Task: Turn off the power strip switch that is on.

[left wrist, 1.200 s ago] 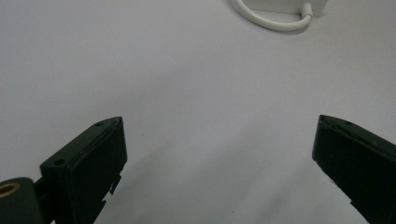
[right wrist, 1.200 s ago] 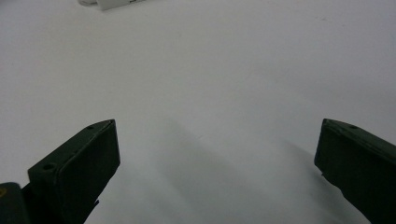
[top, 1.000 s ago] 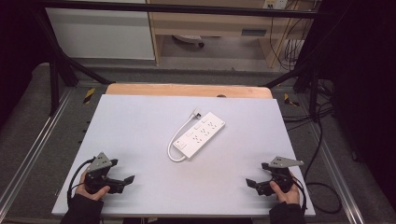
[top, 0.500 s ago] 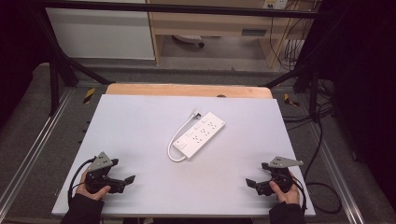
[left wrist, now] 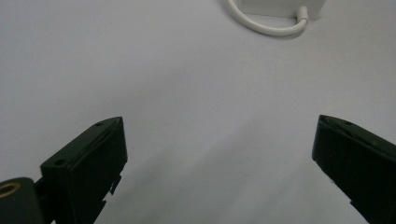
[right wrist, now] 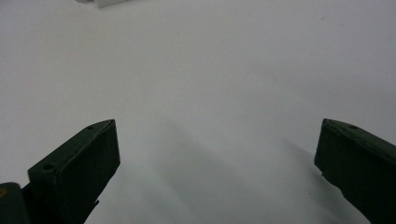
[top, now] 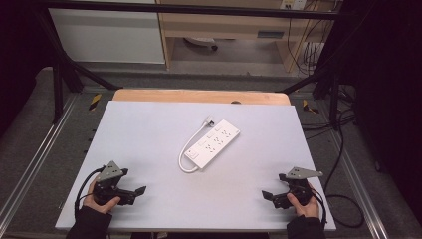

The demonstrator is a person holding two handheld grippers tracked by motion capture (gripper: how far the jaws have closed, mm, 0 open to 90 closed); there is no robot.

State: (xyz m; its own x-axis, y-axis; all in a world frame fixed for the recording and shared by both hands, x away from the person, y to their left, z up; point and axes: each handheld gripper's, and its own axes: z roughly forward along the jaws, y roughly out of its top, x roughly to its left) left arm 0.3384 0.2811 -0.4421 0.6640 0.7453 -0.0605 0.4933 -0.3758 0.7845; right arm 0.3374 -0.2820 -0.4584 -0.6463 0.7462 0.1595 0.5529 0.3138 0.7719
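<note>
Pale grey surface [top: 149, 144] carries our white power strip [top: 213, 144] at its middle, its cord [top: 186, 152] looping alongside. Our left claw [top: 140, 190] and right claw [top: 265, 195] rest near the front corners, jaws spread apart, nothing between them and the strip.

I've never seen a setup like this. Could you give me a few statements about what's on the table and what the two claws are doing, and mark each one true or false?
1. A white power strip lies near the middle of the table. True.
2. The left claw is gripping the power strip. False: it is open, near the table's front edge, apart from the strip.
3. The right claw is open and holds nothing. True.
4. The strip's cord hangs off the table. False: it curls beside the strip on the tabletop.
</note>
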